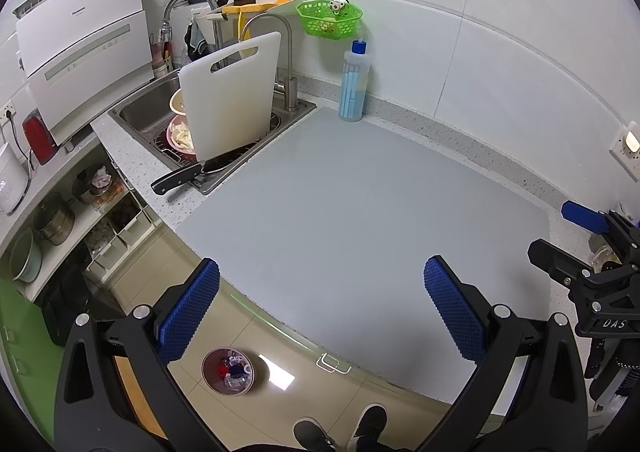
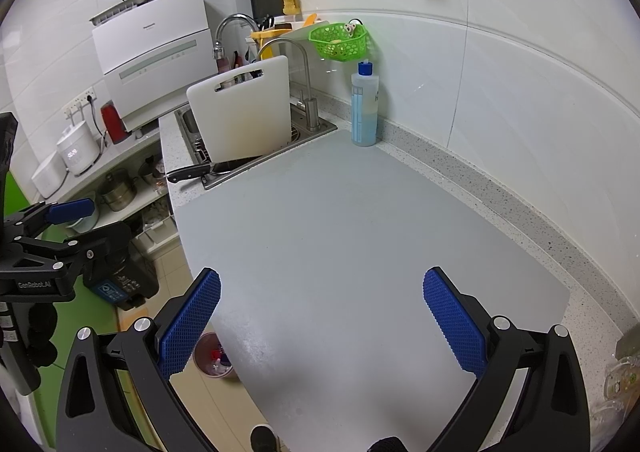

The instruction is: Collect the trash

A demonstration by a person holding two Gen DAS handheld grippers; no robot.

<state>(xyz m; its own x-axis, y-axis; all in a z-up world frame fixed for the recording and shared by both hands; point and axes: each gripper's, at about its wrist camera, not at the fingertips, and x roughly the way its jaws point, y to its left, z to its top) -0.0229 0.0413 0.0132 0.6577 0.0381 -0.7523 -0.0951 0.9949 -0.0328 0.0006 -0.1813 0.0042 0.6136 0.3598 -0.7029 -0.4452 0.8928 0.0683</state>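
Note:
A small round trash bin stands on the tiled floor below the counter edge, holding red, blue and clear scraps; in the right wrist view the trash bin peeks out beside the left finger. My left gripper hangs open over the counter's front edge, nothing between its blue pads. My right gripper is open too, above the grey mat, and empty. Each gripper shows at the side of the other's view: the right gripper and the left gripper. No loose trash shows on the mat.
A sink at the back left holds bowls, a white cutting board and a black-handled knife on its rim. A blue-capped bottle stands by the wall under a green basket. Shelves with pots lie left; a person's shoes below.

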